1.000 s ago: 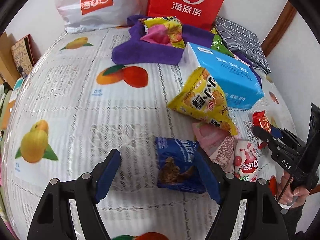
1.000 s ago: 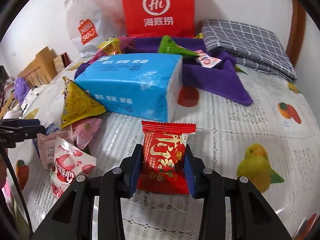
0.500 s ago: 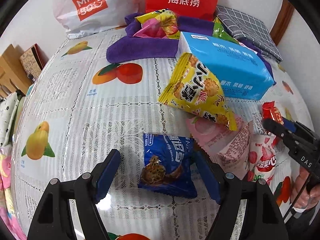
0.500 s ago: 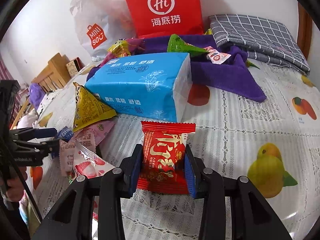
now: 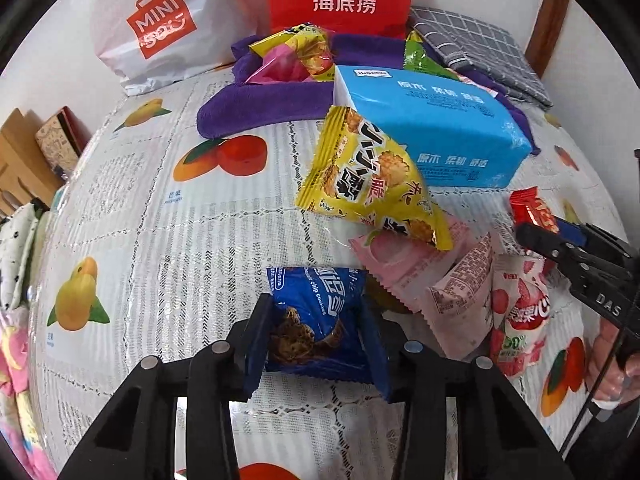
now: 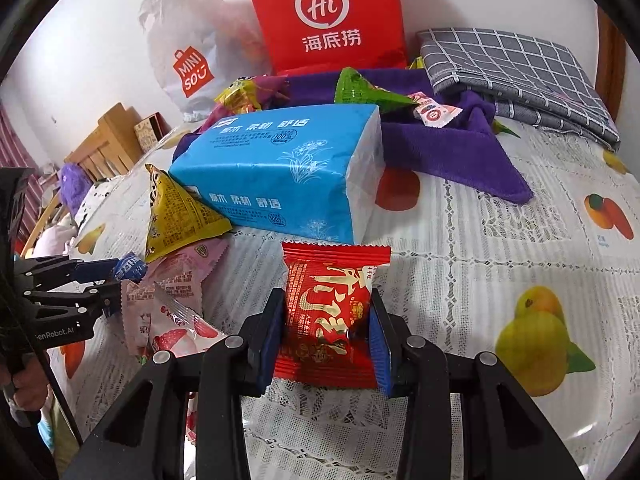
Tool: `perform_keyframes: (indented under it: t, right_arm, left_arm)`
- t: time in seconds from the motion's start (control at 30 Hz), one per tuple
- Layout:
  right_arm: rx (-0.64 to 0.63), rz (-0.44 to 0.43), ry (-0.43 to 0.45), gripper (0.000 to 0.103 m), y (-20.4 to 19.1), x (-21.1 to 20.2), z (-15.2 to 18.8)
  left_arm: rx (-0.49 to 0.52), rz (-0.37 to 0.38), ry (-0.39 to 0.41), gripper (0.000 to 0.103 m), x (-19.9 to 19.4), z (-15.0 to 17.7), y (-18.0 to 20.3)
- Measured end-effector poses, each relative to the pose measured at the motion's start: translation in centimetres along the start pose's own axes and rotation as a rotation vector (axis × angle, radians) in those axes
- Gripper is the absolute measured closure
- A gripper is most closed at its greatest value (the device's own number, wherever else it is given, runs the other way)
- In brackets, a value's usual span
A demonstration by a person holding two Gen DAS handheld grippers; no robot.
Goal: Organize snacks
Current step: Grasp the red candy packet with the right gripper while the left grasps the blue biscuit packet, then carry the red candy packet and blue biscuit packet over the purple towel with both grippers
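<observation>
The left gripper point(image 5: 316, 338) is closing on the blue cookie packet point(image 5: 316, 320), its pads pressing in at nine and three o'clock, the packet's long axis running toward twelve along the fingers. It tilts steeply down at the fruit-print tablecloth point(image 5: 160, 220). The snack pile lies toward two o'clock: yellow triangular pack point(image 5: 368, 176), pink wrappers point(image 5: 420, 276). Further right, the right gripper point(image 6: 326, 336) is nearly closed, clamping the upright red snack packet point(image 6: 328, 308). Both hands look loaded, probably bound for the purple cloth point(image 6: 440, 148) at twelve.
</observation>
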State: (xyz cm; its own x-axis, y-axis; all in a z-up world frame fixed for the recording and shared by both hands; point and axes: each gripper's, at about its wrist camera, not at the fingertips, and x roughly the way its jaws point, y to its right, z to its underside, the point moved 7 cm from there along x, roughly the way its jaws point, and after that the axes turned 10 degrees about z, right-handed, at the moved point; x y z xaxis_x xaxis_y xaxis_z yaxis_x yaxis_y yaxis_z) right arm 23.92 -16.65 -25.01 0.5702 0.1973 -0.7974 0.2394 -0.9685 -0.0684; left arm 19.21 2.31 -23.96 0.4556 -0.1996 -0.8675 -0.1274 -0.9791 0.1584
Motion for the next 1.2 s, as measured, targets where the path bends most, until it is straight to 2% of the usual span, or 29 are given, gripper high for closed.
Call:
perform_keyframes:
  t: [0.23, 0.63, 0.9, 1.2]
  right_arm:
    - [-0.01, 0.016, 0.002, 0.064, 0.0, 0.0, 0.1]
    - [0.02, 0.021, 0.005, 0.064, -0.2, 0.1, -0.1]
    - [0.064, 0.012, 0.012, 0.064, -0.4, 0.1, 0.1]
    - [0.196, 0.031, 0.02, 0.064, 1.5, -1.1, 0.4]
  left_arm:
    - [0.053, 0.043, -0.001, 0.062, 0.2, -0.1, -0.5]
    - [0.134, 0.189, -0.025, 0.062, 0.3, -0.7, -1.5]
    - [0.104, 0.222, -0.029, 0.062, 0.0, -1.0, -1.7]
    - [0.048, 0.215, 0.042, 0.062, -2.8, -1.5, -1.2]
